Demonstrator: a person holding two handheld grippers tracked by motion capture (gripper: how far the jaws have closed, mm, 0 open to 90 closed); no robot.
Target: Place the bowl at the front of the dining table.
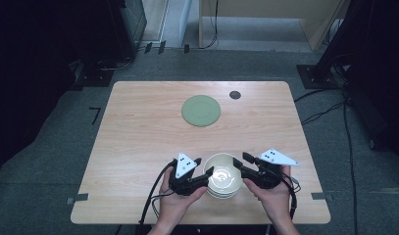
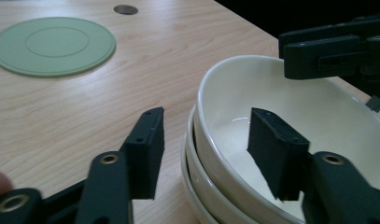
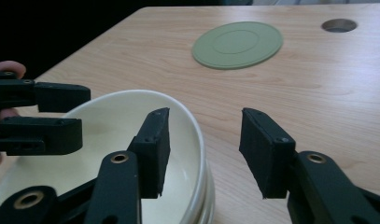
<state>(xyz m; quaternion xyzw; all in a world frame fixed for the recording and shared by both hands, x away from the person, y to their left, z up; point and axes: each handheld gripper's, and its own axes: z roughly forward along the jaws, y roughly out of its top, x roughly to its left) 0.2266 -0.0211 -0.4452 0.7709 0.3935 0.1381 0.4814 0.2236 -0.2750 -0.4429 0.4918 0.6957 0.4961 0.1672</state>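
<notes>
A stack of cream bowls (image 1: 222, 176) is seen at the near-centre edge of the table (image 1: 138, 147), sitting upright, mouths up; being round, no long axis can be told. The left gripper (image 1: 203, 177) is set astride the top bowl's left rim, one jaw inside, one outside, approx. half open, pads not yet pressed on the wall. The right gripper (image 1: 239, 165) is set likewise on the right rim, gap visible both sides. A green plate (image 1: 201, 110) lies well apart, toward the far side.
</notes>
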